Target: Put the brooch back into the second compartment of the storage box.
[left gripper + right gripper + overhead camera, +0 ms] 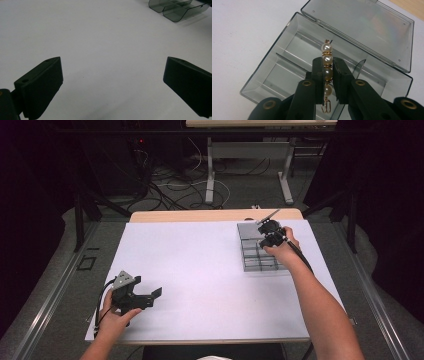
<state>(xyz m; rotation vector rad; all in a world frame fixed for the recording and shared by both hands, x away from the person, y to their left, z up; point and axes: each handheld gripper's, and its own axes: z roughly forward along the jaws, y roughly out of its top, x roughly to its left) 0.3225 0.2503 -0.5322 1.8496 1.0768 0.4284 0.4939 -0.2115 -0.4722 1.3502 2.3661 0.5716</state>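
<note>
Clamping a short strand of cream pearl beads with gold spacers [327, 70] between its jaws, the right gripper [328, 75] hangs directly above the smoky transparent plastic compartment box [287, 67] with its hinged lid open. Well apart, the left gripper [112, 82] rests over the white tabletop [100, 37], jaws spread wide, holding nothing.
</note>
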